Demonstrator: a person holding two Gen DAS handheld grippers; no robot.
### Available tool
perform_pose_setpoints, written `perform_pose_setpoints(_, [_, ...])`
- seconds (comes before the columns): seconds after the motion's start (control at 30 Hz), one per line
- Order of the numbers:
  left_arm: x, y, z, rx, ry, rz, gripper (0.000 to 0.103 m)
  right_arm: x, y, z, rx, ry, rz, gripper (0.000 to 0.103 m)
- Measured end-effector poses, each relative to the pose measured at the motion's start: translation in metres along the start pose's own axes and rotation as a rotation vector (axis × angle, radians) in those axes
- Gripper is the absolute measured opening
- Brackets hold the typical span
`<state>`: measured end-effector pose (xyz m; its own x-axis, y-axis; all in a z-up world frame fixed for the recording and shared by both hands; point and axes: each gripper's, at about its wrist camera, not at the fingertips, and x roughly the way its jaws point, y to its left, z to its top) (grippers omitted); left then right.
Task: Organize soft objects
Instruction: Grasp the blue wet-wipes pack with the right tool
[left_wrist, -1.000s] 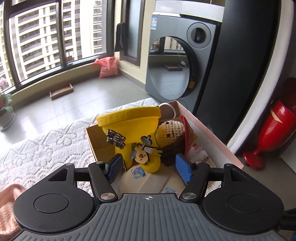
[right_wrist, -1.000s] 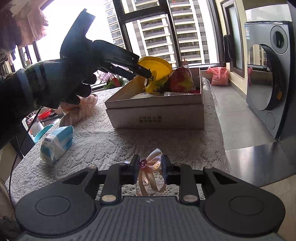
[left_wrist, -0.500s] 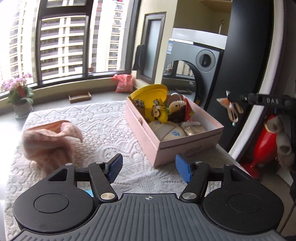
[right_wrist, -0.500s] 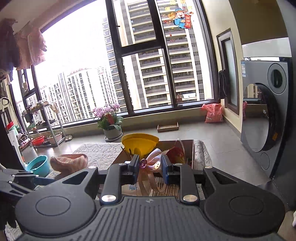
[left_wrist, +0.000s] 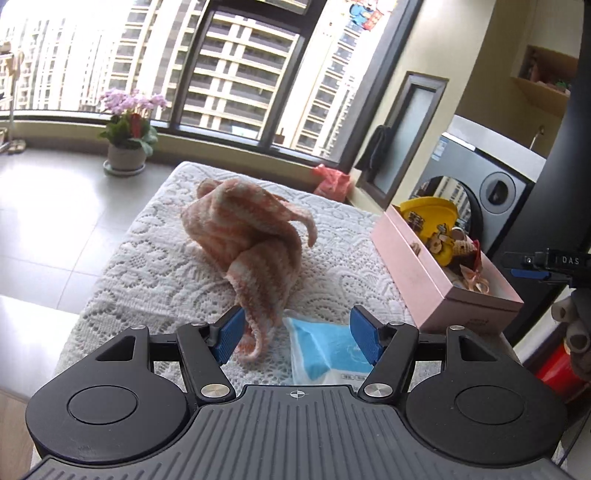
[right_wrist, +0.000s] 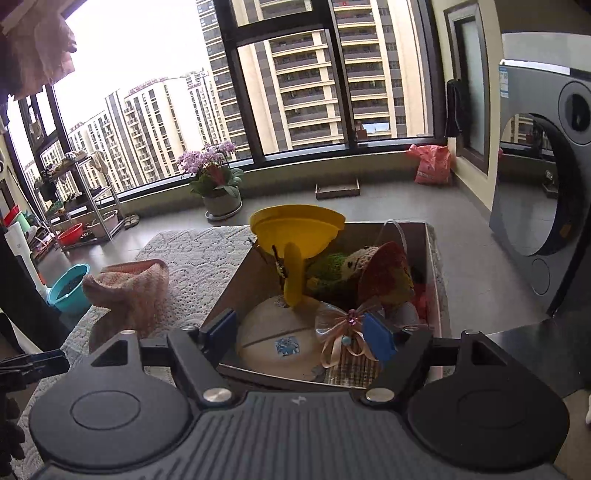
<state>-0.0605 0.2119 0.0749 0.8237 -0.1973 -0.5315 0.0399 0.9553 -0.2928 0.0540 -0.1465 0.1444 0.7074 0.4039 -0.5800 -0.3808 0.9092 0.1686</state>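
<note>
A crumpled pink-and-white knitted cloth (left_wrist: 251, 251) lies on the white lace tablecloth (left_wrist: 155, 258); it also shows in the right wrist view (right_wrist: 129, 288). A blue tissue pack (left_wrist: 325, 347) lies just in front of my left gripper (left_wrist: 297, 332), which is open and empty, its left pad by the cloth's hanging end. The pink box (left_wrist: 436, 291) holds a yellow hat (right_wrist: 295, 229), a crocheted doll (right_wrist: 354, 266) and a cream cap (right_wrist: 277, 339). My right gripper (right_wrist: 299, 330) is open over the box; a pink ribbon bow (right_wrist: 347, 325) lies beside its right pad.
A washing machine (right_wrist: 543, 192) stands right of the table. A potted orchid (left_wrist: 129, 136) sits on the floor by the window, with a teal basin (right_wrist: 68, 288) and shelf rack at far left. The table edge drops off just beyond the box.
My left gripper has pulled back from the box and swung left toward the cloth and tissue pack. My right gripper has moved over the box and opened, letting go of the ribbon bow.
</note>
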Motion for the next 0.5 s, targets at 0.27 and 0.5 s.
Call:
perform_pose_setpoints(0.27, [-0.008, 0.035, -0.017, -0.111, -0.045, 0.078, 0.069, 0.024, 0.15, -0.045, -0.17, 0.126, 0.234, 0.099])
perform_pose_setpoints(0.5, [-0.027, 0.061, -0.029, -0.134, -0.066, 0.199, 0.068, 0.062, 0.232, -0.073, -0.29, 0.18, 0.145, 0.099])
